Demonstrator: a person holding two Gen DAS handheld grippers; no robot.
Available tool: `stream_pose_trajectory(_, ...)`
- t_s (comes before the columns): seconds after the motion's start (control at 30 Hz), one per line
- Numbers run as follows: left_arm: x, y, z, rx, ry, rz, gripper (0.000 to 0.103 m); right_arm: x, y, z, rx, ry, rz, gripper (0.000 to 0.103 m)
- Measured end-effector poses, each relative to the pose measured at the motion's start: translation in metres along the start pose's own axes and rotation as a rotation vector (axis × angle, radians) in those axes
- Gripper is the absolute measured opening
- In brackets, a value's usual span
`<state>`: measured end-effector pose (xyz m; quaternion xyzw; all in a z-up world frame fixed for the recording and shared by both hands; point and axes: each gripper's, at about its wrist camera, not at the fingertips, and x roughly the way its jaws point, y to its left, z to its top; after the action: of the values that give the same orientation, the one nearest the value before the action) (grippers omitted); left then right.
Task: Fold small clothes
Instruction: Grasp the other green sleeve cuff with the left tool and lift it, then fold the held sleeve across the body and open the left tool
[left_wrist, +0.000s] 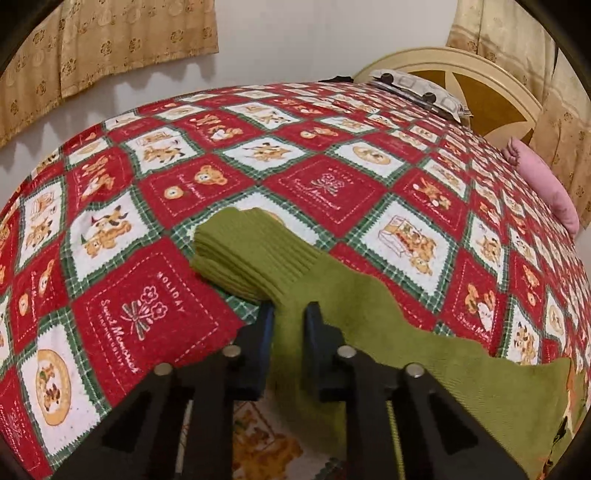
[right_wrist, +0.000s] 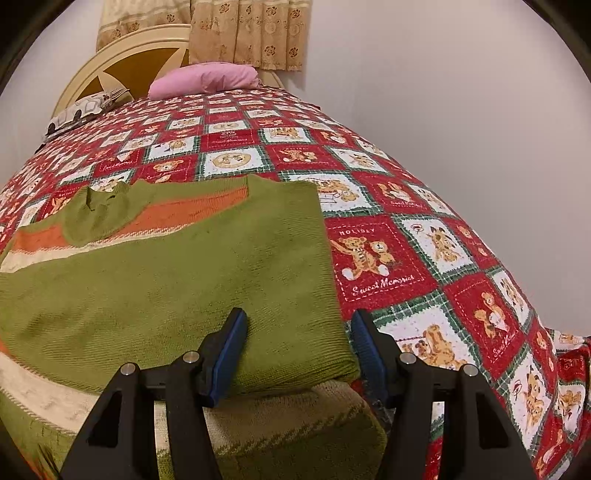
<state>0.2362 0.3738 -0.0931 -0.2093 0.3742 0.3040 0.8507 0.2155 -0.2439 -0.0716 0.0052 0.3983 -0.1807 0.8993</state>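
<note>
**Left wrist view: sleeve pinched, fold ready to go**

Left wrist view first, and the left hand-held gripper (left_wrist: 289, 314) has its jaws pressed nearly together on the green sleeve (left_wrist: 332, 295) of the little sweater, biting the knit just below the ribbed cuff (left_wrist: 251, 254). The cuff lies at the centre of the frame on the teddy-bear bedspread (left_wrist: 147, 206), with the sleeve running down and to the lower right towards the body of the garment.

Over to the right wrist view: the sweater (right_wrist: 184, 269) fills the left and centre of the frame, flat on the bed, orange and cream stripes showing near the collar at upper left. The right hand-held gripper (right_wrist: 299, 334) stands spread about halfway, straddling the sweater's right edge low in the frame, one blue pad resting on the knit, the other over the bedspread. It clamps nothing, as far as I can tell.

So the step in hand looks like bringing that sleeve across the body. To do it well: keep the pinch firm so the sleeve doesn't slide out, lift only enough to clear the bedspread, and carry the cuff straight inward so the crease lands along the shoulder line. The right side would do best to hold the body steady, stopping the whole garment dragging along. Soft bedding underneath could bunch, so a slow, low carry seems wise.
</note>
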Motion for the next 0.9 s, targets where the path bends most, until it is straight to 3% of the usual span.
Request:
stream_pose_trajectory(0.1, -0.003, 0.001, -0.001, -0.006, -0.011, 0.002, 0.009, 0.0, 0.0, 0.0, 0.004, 0.001, 0.005, 0.059)
stream_pose_trajectory(0.27, -0.03, -0.016, -0.001, 0.05, -0.084, -0.015, 0.009, 0.001, -0.001, 0.001, 0.008, 0.001, 0.01, 0.059)
stream_pose_trajectory(0.37, -0.064, -0.043, -0.003, 0.11, -0.152, -0.076, 0.009, 0.001, -0.002, 0.0, 0.013, 0.001, 0.015, 0.059)
stream_pose_trajectory(0.5, -0.115, -0.099, -0.013, 0.212, -0.218, -0.222, 0.009, 0.002, -0.003, 0.001, 0.013, 0.001, 0.016, 0.059)
stream_pose_trajectory(0.57, -0.139, -0.137, -0.031, 0.297, -0.251, -0.277, 0.009, 0.002, -0.003, 0.0, 0.015, 0.001, 0.019, 0.06)
stream_pose_trajectory(0.7, -0.167, -0.198, -0.075, 0.435, -0.245, -0.389, 0.009, 0.002, -0.005, 0.001, 0.02, 0.001, 0.024, 0.06)
stream_pose_trajectory(0.8, -0.175, -0.238, -0.116, 0.522, -0.196, -0.458, 0.009, 0.002, -0.005, 0.001, 0.02, 0.002, 0.026, 0.059)
stream_pose_trajectory(0.9, -0.175, -0.271, -0.16, 0.615, -0.134, -0.474, 0.009, 0.002, -0.005, 0.001, 0.023, 0.002, 0.029, 0.06)
